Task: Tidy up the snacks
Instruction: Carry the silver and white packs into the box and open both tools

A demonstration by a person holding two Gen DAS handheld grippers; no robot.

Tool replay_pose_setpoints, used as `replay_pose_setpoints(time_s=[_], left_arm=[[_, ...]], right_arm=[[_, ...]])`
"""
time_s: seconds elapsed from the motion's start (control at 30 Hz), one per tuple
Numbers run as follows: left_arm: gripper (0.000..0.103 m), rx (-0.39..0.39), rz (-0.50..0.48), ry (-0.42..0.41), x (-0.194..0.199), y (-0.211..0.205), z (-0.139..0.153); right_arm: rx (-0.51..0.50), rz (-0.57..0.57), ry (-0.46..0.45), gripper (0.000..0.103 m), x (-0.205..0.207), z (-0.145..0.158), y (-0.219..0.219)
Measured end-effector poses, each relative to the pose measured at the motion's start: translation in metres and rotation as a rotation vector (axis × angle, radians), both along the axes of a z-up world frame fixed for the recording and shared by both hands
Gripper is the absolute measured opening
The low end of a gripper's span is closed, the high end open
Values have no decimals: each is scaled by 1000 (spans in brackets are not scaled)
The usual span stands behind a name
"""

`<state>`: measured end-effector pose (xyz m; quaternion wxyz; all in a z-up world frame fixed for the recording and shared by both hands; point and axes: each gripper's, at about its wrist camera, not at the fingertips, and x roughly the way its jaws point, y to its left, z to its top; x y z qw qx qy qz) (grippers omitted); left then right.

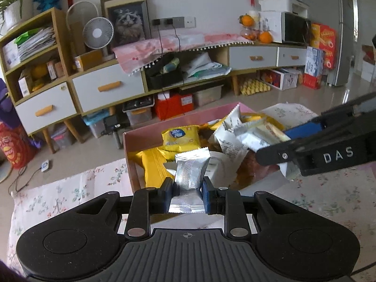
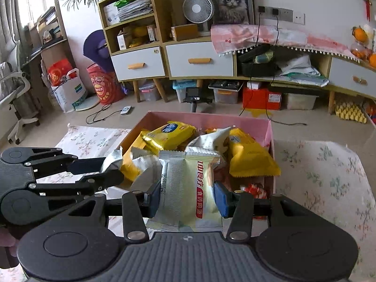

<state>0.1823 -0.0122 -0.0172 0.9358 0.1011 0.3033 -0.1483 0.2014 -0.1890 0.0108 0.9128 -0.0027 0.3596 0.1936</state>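
Observation:
A pink box (image 1: 128, 150) (image 2: 270, 131) on the floral-cloth table holds several snack packets, yellow and white. My left gripper (image 1: 187, 193) is shut on a silver foil packet (image 1: 190, 176) and holds it at the box's near edge. It also shows in the right wrist view (image 2: 110, 166), at the box's left side. My right gripper (image 2: 188, 199) is shut on a white and pale yellow packet (image 2: 188, 188) with a red label, just above the box's near side. In the left wrist view the right gripper (image 1: 305, 155) reaches in from the right over the box.
The floral tablecloth (image 2: 329, 176) surrounds the box. Beyond the table stand a low cabinet with drawers (image 1: 105, 87), storage bins on the floor, a fan (image 2: 197, 8) and a cat picture (image 2: 231, 2).

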Motion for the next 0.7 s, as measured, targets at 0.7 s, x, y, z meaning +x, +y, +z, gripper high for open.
replay_pose_setpoints(time_s=[0.7], left_arm=[[20, -60, -20, 52, 25, 3, -32]], right_arm=[[-59, -33, -52, 28, 20, -24, -3]])
